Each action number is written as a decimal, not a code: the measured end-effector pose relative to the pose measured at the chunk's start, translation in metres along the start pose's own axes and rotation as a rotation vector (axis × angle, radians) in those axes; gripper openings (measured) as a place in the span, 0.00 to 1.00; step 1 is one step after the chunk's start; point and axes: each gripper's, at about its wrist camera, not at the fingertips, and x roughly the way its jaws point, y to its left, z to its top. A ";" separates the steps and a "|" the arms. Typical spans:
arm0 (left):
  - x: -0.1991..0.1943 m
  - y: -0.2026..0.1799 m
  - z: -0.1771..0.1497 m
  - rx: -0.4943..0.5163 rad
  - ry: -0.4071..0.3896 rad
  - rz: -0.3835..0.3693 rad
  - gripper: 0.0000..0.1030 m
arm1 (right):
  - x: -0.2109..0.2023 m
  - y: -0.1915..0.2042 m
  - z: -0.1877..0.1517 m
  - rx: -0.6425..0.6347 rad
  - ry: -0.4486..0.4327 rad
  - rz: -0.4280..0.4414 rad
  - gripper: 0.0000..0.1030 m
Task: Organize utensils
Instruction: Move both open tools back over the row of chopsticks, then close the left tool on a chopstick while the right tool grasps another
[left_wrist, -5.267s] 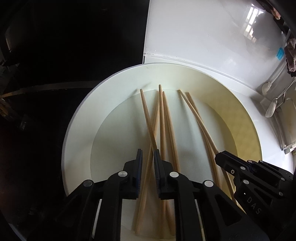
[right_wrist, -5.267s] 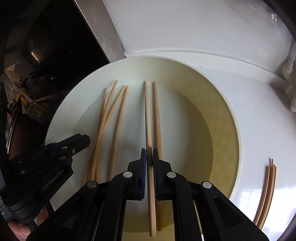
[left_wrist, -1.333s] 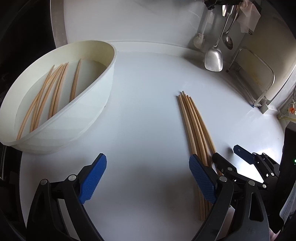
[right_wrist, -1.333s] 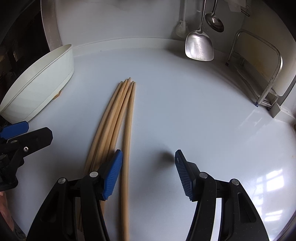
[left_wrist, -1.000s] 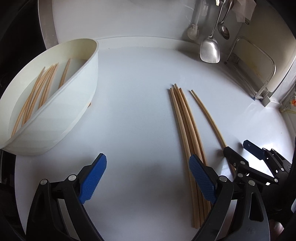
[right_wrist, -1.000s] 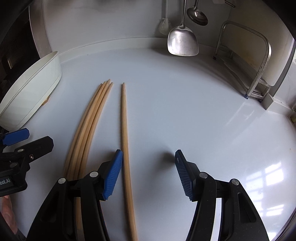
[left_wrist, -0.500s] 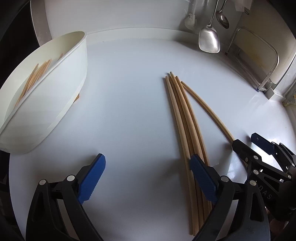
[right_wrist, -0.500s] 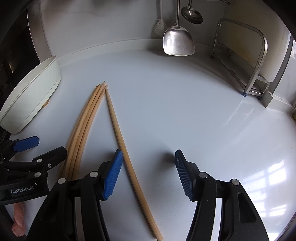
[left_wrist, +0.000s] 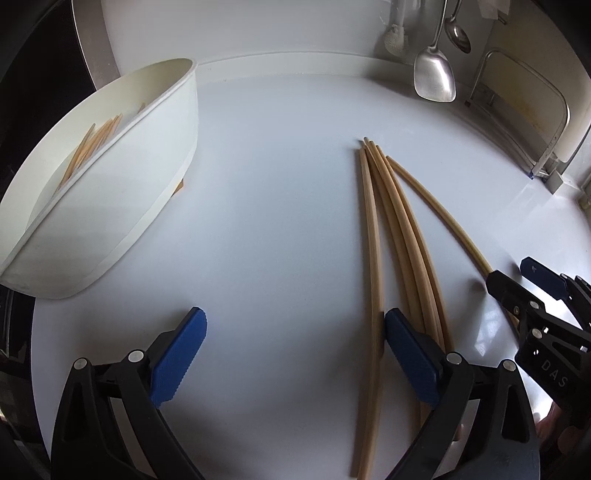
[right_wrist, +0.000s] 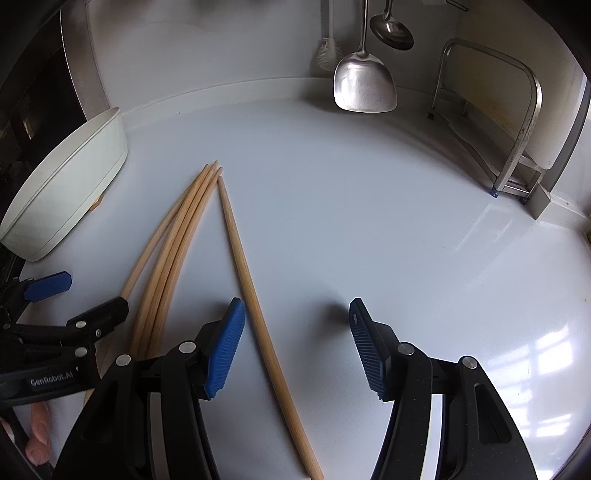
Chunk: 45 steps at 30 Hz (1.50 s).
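White bowl (left_wrist: 122, 184) at left holds more chopsticks (left_wrist: 92, 144). Left gripper (left_wrist: 295, 354), jaws just widened, empty, beside the surface bundle (left_wrist: 391, 221). Right gripper (right_wrist: 297, 343) open over a splayed stray chopstick (right_wrist: 251, 291). Judged next: nudge it parallel.

White countertop (left_wrist: 277, 221) with a glossy, faintly bluish sheen. Cream-white bowl (left_wrist: 122, 177), plain outside; a small orange-tan patch under its base (what it belongs to cannot be told). Chopsticks (left_wrist: 391, 221), pale tan wood, unpatterned; those in the bowl match. Left gripper (left_wrist: 293, 354) and right gripper (right_wrist: 297, 350): black frames, blue ribbed pads (right_wrist: 225, 350), silver rivets. Hanging spatula (right_wrist: 365, 86) and ladle (right_wrist: 391, 26), dull silver. Rack (right_wrist: 517, 122), grey metal.
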 end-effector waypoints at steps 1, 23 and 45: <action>0.000 0.001 0.001 -0.002 -0.001 0.001 0.92 | 0.000 0.001 -0.001 -0.008 -0.003 -0.002 0.55; -0.009 -0.026 0.003 0.090 -0.025 -0.040 0.07 | -0.007 0.023 -0.009 -0.137 0.004 0.000 0.06; -0.085 0.040 0.051 0.034 -0.066 -0.142 0.07 | -0.071 0.060 0.053 -0.023 -0.032 0.086 0.06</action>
